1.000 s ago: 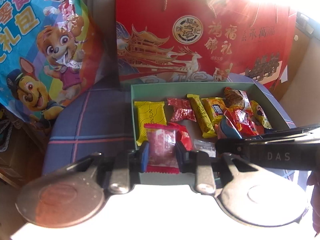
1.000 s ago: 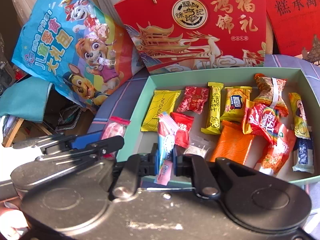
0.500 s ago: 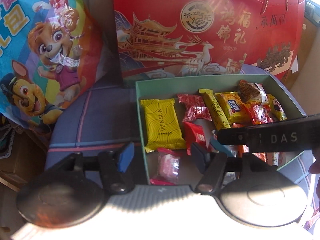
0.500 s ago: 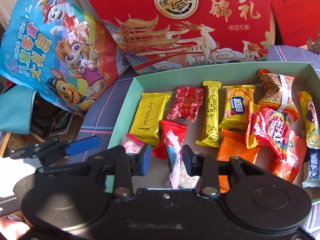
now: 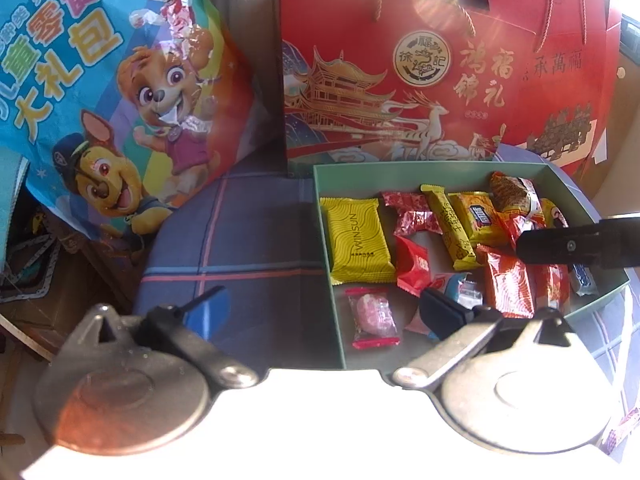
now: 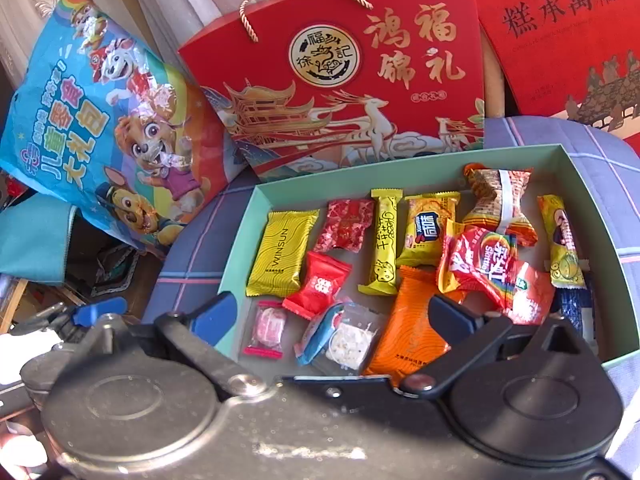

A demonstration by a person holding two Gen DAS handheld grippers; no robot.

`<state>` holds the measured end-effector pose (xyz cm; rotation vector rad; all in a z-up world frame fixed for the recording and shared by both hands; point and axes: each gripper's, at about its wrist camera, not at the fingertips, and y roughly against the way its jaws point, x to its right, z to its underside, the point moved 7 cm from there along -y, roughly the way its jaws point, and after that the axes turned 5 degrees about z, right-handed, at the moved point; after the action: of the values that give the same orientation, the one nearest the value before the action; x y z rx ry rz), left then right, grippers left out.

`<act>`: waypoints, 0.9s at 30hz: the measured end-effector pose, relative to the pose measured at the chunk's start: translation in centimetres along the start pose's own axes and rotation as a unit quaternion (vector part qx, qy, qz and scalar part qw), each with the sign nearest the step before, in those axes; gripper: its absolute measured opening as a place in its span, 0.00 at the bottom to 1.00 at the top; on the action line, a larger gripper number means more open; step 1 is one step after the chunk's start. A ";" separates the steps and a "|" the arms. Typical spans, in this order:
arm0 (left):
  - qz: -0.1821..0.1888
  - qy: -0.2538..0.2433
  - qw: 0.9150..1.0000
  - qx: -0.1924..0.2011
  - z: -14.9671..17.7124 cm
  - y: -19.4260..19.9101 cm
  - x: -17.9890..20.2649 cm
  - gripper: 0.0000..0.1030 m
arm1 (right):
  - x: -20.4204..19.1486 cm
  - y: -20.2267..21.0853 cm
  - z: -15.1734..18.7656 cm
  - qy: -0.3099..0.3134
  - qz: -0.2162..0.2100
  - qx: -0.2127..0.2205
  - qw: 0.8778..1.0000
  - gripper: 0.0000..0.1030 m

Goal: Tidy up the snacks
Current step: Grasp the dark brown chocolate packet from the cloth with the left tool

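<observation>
While sunlight washed over the near edge of the scene, the left gripper (image 5: pixel 324 308) hung over the near left corner of the green box (image 5: pixel 400 174), its jaws having just swung apart to their widest, with nothing pinched. Between its spread fingers, and a little ahead of them, the pink candy (image 5: pixel 374 316) lay flat on the box floor in its clear wrapper with red ends, touching neither pad. The gripper's blue-padded finger (image 5: pixel 212 312) stood outside the box wall, over the plaid cloth (image 5: pixel 248 240); the other stood inside, above the snacks.

The right gripper (image 6: pixel 336 316) was likewise released, its jaws just opened wide and holding nothing. Lying free on the box floor between its fingers was the blue-and-clear packet (image 6: pixel 340 338) (pale pieces showed through the clear part), and beside that, toward the left finger, the pink candy (image 6: pixel 266 330). Just under the right finger sat the orange packet (image 6: pixel 416 320).

Farther ahead of both grippers the yellow wafer pack (image 6: pixel 282 254) lay by the left wall, with the small red candy (image 6: pixel 318 284) next to it and the yellow stick (image 6: pixel 384 242) beyond. Other red and yellow snacks crowded the right half. Behind the box leaned the red gift box (image 6: pixel 360 80), and off to the left the cartoon snack bag (image 5: pixel 112 92).
</observation>
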<state>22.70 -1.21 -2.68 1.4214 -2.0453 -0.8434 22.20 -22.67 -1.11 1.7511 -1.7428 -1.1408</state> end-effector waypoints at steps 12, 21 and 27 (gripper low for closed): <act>-0.041 0.013 0.998 -0.044 5.8 0.5 -4.4 1.00 | -0.3 2.5 4.4 -0.004 -0.014 -0.017 1.000 1.00; -0.035 0.000 0.995 -0.091 10.6 -1.3 -5.7 1.00 | -2.8 0.7 7.9 -0.001 -0.037 -0.053 0.998 1.00; -0.017 -0.014 0.993 -0.114 12.3 -2.6 -5.6 1.00 | -5.2 -1.0 9.0 0.002 -0.049 -0.075 0.996 0.99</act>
<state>17.43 5.90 -13.25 1.3260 -1.8804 -1.0803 16.42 -15.31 -5.74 1.7626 -1.5413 -1.2720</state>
